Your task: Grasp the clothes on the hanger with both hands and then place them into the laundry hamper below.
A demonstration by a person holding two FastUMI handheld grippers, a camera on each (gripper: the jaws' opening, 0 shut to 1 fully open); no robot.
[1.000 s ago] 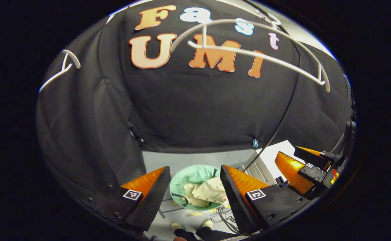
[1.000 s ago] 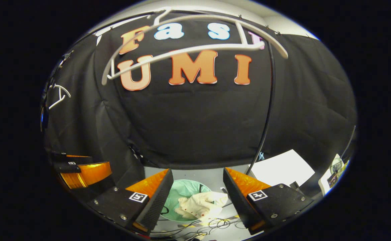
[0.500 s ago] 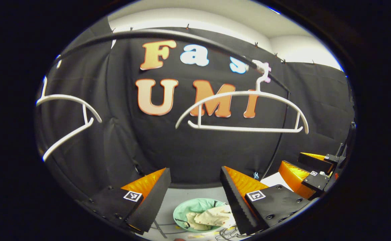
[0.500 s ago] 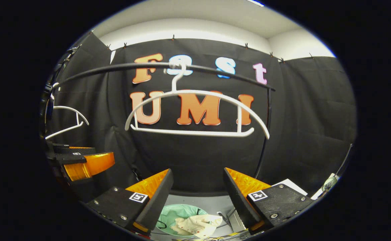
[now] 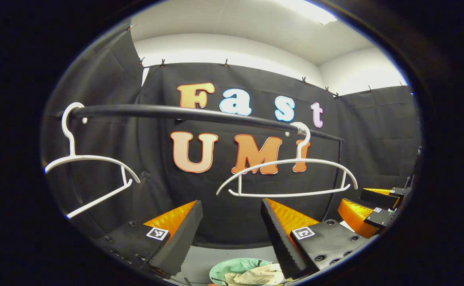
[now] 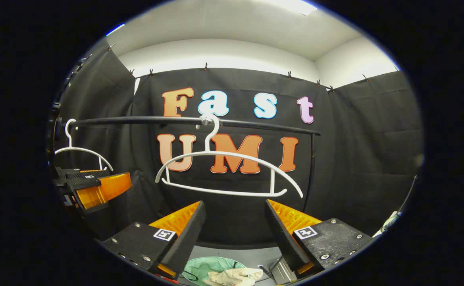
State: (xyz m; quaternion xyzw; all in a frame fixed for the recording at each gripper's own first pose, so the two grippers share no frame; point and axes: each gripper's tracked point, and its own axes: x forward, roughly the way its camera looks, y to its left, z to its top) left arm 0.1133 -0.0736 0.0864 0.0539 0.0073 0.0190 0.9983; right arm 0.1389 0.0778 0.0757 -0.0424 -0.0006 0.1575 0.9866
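- We hold left gripper (image 5: 232, 214) and right gripper (image 6: 235, 216) spread wide, empty.
- Clothes (image 5: 255, 275) lie in hamper (image 5: 226, 268) below; hanger (image 5: 291, 176) bare.
- Risk: a sideways swing snags hanger.

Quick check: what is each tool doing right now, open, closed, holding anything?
Left tool: open, holding nothing.
Right tool: open, holding nothing.

Left gripper view level toward rail (image 5: 200, 114), hanger (image 5: 291, 178) ahead-right of its claw, right gripper view likewise, hanger (image 6: 232, 172) dead ahead, both share hamper (image 6: 200, 267) low between fingers.
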